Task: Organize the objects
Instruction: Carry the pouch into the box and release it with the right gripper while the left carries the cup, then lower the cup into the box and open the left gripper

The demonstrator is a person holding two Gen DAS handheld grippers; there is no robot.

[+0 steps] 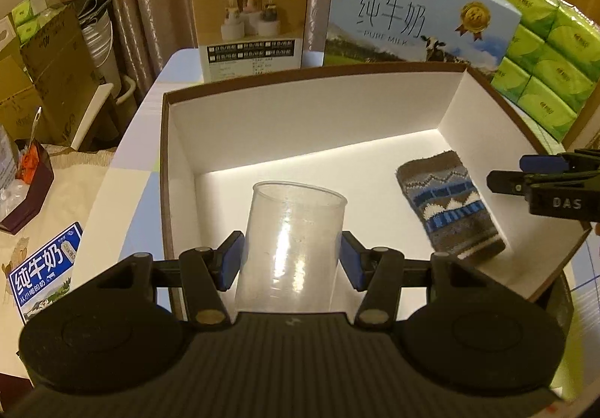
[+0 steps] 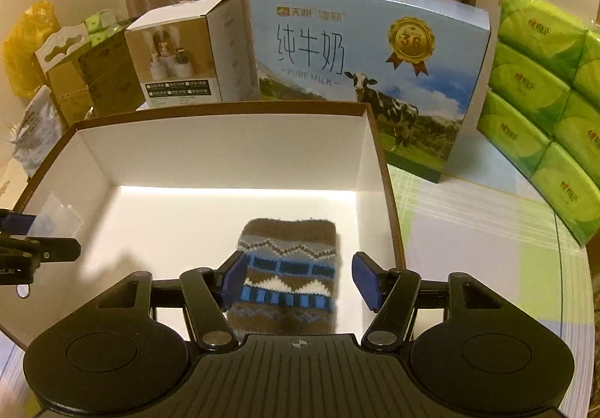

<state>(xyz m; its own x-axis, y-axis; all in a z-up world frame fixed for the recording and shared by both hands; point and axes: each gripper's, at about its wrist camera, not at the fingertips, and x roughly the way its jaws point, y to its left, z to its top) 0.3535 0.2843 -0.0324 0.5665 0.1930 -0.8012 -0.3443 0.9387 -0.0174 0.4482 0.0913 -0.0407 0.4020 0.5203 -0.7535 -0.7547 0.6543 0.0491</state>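
Clear plastic cup (image 1: 290,245) and patterned knit sock (image 2: 288,275) inside white-lined box (image 1: 300,125).

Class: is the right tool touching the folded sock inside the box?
Cannot tell. In the right wrist view, the right tool stands open around the sock; its left pad overlaps the sock's edge.

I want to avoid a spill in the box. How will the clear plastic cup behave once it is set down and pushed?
The clear plastic cup looks thin-walled and empty, so probably light and easily squeezed. It is tall for its width, so a push near the rim would likely tip it. On its side it may roll.
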